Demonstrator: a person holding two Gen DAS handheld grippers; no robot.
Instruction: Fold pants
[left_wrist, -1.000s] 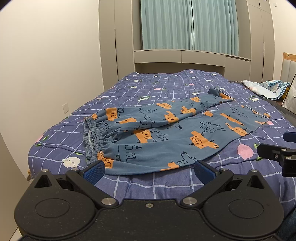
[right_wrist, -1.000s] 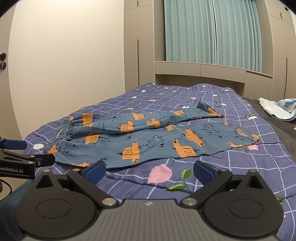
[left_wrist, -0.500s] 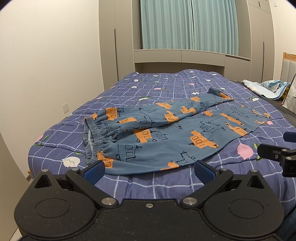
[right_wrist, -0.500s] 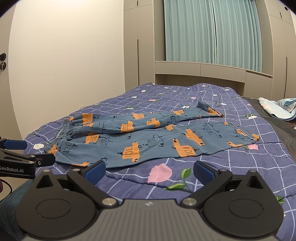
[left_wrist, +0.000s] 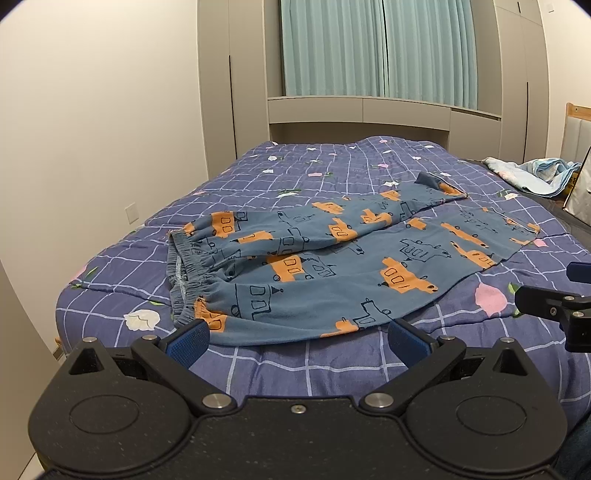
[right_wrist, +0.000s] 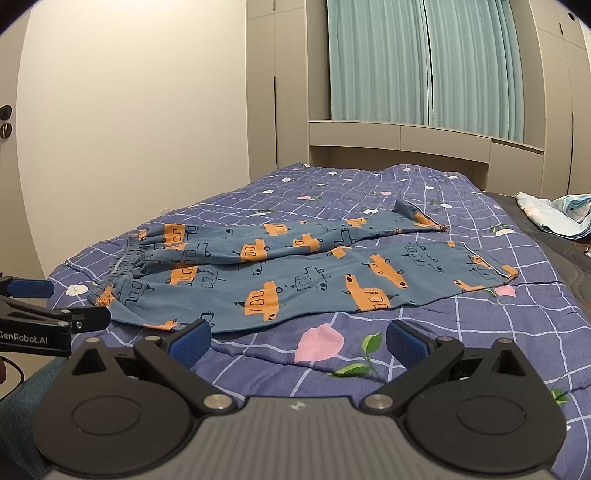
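Blue pants (left_wrist: 332, 266) (right_wrist: 295, 273) printed with orange cars lie spread on the bed, waistband to the left, both legs running to the right and slightly apart. My left gripper (left_wrist: 297, 341) hovers open just in front of the pants' near hem, close to the waistband end, holding nothing. My right gripper (right_wrist: 297, 341) is open too, over bare quilt in front of the near leg. Each gripper shows at the edge of the other's view: the right one (left_wrist: 550, 306), the left one (right_wrist: 44, 310).
The bed has a purple checked quilt (left_wrist: 332, 177) (right_wrist: 480, 332). A light blue cloth heap (left_wrist: 532, 173) (right_wrist: 554, 214) lies at the far right. A pale wall (left_wrist: 92, 147) runs close along the left; cupboards and teal curtains (left_wrist: 376, 48) stand behind.
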